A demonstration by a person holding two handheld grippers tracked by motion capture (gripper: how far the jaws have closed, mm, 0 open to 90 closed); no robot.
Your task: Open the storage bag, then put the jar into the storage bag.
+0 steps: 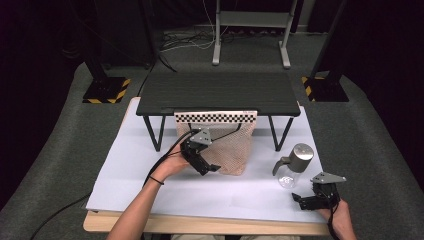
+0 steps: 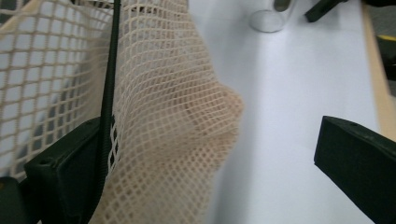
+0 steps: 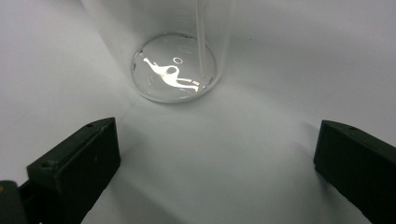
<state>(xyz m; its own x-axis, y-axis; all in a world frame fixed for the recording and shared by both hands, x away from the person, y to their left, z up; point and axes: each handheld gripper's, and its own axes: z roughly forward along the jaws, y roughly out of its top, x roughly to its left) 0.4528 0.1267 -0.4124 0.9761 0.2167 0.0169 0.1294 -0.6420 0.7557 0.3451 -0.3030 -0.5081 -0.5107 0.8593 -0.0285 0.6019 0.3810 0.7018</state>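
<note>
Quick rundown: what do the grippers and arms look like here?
Both the left gripper and the right gripper are black, with two blocky jaws and a grey three-cornered plate on top. A black cable trails from the left one. Forearms are bare; a dark band circles the left wrist.

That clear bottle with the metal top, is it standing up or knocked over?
Standing upright. The bottle has its metal pump top above its clear base on the white sheet, and the right gripper sits open just short of it.

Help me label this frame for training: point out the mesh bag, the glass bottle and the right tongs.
mesh bag (image 1: 231,147): high view, middle of its netting.
glass bottle (image 1: 300,155): high view, its metal cap.
right tongs (image 1: 299,199): high view, midway between the fingertips.
</note>
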